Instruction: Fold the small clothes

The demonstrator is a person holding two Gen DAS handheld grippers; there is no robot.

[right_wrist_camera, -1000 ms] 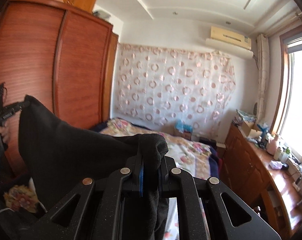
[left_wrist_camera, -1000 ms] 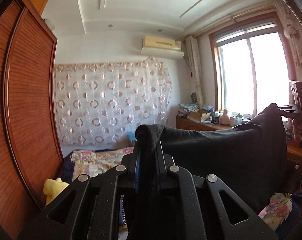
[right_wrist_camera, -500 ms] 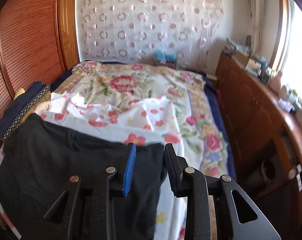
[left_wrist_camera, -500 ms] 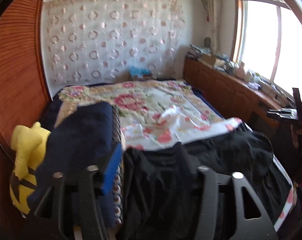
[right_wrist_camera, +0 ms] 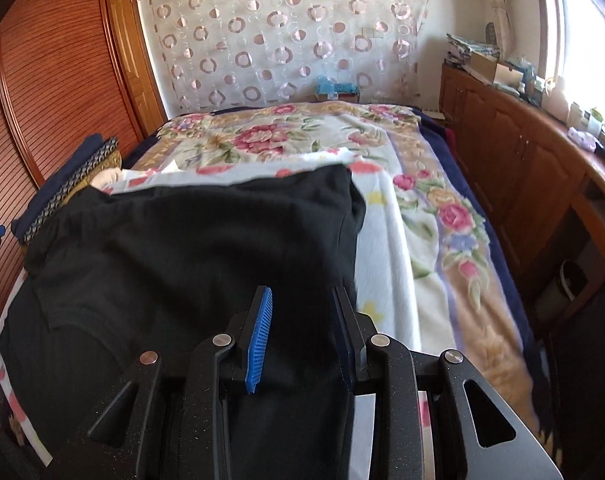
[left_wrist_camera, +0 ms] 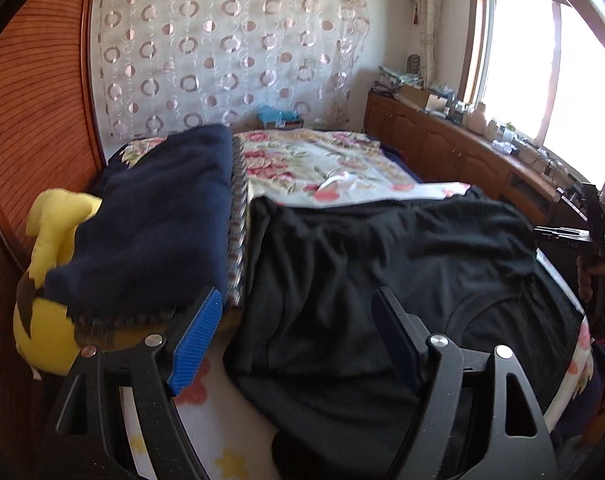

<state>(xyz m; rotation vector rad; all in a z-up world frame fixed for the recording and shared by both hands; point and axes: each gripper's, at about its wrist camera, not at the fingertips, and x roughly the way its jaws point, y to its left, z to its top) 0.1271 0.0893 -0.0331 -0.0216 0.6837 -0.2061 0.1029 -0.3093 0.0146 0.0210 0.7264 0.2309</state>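
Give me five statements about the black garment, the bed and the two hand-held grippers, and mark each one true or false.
1. The black garment lies spread on the bed. True.
2. The left hand-held gripper is clamped on the garment. False: its jaws are opening, with the cloth lying loose between and below them.
3. A yellow plush toy sits beside the folded navy clothes. True.
4. The right hand-held gripper hangs over bare blanket. False: black cloth lies between its parted pads.
5. The blanket under the garment is plain grey. False: it is floral.
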